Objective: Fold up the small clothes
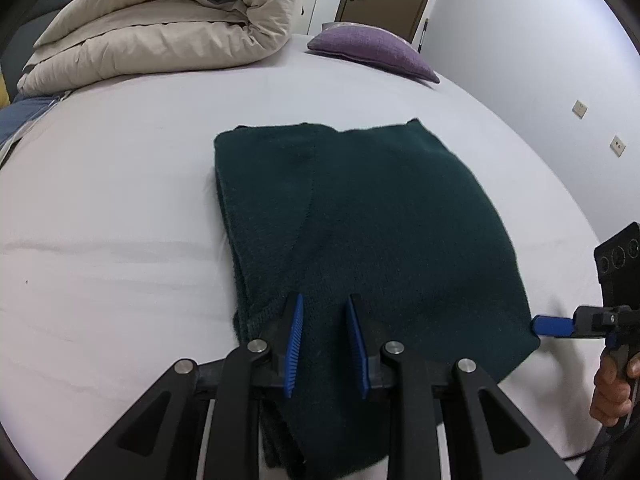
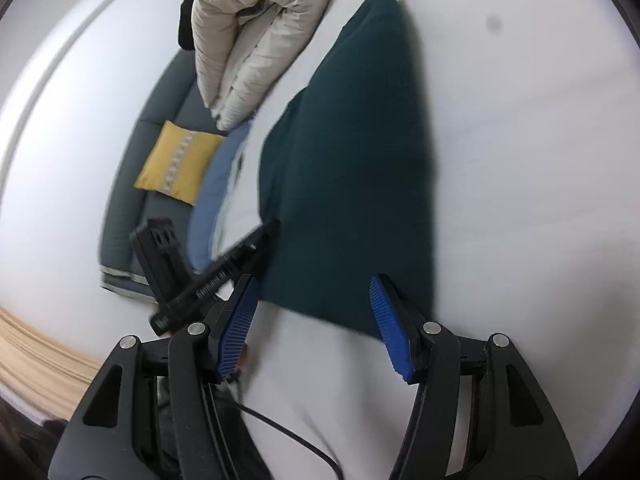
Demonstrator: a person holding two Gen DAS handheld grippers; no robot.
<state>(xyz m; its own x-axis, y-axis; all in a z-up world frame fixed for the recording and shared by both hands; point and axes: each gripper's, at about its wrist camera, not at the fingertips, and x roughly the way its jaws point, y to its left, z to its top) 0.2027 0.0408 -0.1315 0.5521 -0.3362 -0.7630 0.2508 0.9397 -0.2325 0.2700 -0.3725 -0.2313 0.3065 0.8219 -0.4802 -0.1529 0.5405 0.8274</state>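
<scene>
A dark green knitted garment lies folded in a flat rectangle on the white bed sheet; it also shows in the right wrist view. My left gripper hovers over the garment's near edge, its blue pads apart with nothing between them. My right gripper is open wide at the garment's near corner and holds nothing. The right gripper also shows at the right edge of the left wrist view, its blue fingertip touching the garment's corner. The left gripper shows blurred in the right wrist view.
A rolled beige duvet lies at the back left of the bed, a purple cushion at the back right. A grey sofa with a yellow cushion stands beside the bed. A black cable runs below my right gripper.
</scene>
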